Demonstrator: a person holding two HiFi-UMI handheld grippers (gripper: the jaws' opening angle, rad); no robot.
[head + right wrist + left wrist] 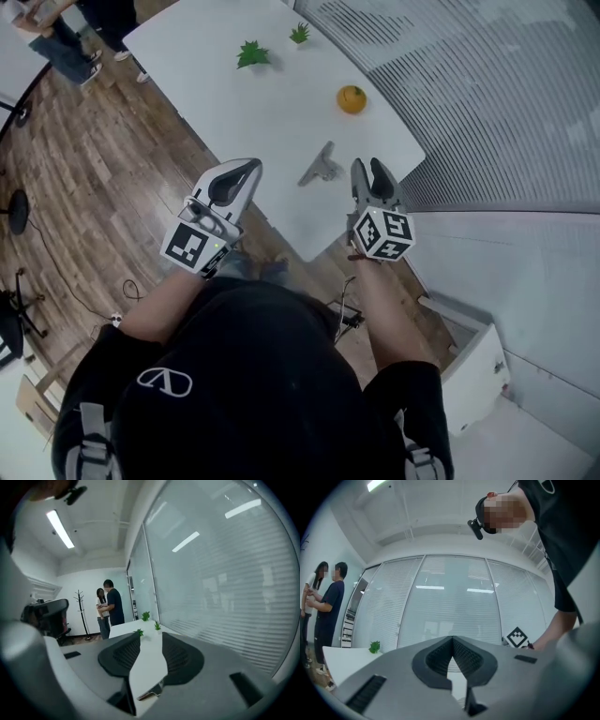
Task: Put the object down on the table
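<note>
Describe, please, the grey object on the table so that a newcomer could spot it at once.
On the white table, look toward the near corner, just left of the right tongs. The grey object lies there alone: flat, angular and metallic, unlike the round orange fruit and the green plants farther back.

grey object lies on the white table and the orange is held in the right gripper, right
Not quite: the orange is not held. It sits on the white table, beyond the grey object, as the head view shows. The right gripper has its jaws apart with nothing between them. The grey object does lie on the table.
</note>
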